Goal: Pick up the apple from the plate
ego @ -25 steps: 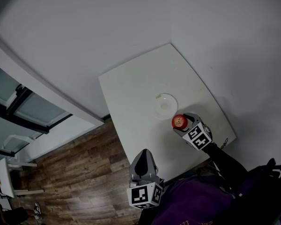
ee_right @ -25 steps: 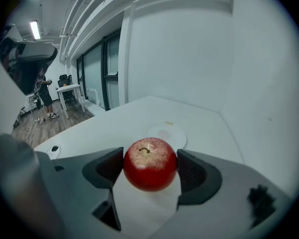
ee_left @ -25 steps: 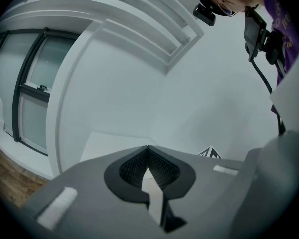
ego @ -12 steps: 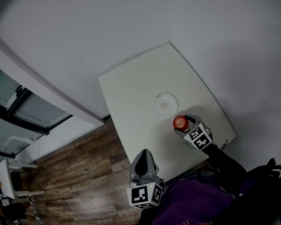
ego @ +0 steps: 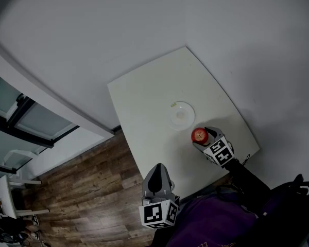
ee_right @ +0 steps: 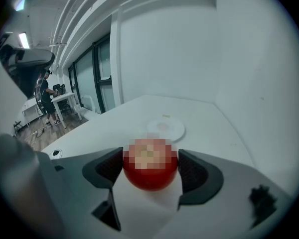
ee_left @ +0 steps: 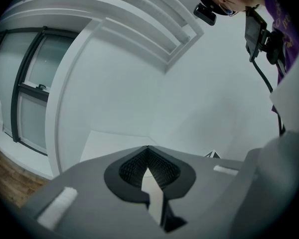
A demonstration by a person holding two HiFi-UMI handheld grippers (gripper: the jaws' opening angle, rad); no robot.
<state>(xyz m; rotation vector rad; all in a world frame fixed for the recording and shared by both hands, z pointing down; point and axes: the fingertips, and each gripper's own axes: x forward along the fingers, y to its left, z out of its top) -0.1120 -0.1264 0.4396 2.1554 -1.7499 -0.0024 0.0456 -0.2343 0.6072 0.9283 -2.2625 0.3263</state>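
The red apple [ego: 199, 134] [ee_right: 150, 167] sits between the jaws of my right gripper [ego: 200, 136] [ee_right: 150, 169], which is shut on it and holds it above the white table [ego: 144, 102], a little nearer me than the plate. The small white round plate [ego: 181, 116] [ee_right: 165, 129] lies bare near the table's middle. My left gripper [ego: 157, 179] [ee_left: 148, 171] hangs off the table's near left edge, over the wooden floor, with its jaws shut and nothing between them.
The white table [ee_right: 204, 118] stands in a corner of white walls. Wooden floor [ego: 82, 189] and glass partitions [ego: 20, 112] lie to the left. A person [ee_right: 49, 103] stands by a far desk. A small round port [ee_right: 55, 153] shows in the tabletop.
The right gripper with the apple has drifted slightly toward me and to the right, away from the plate. The left gripper has stayed put.
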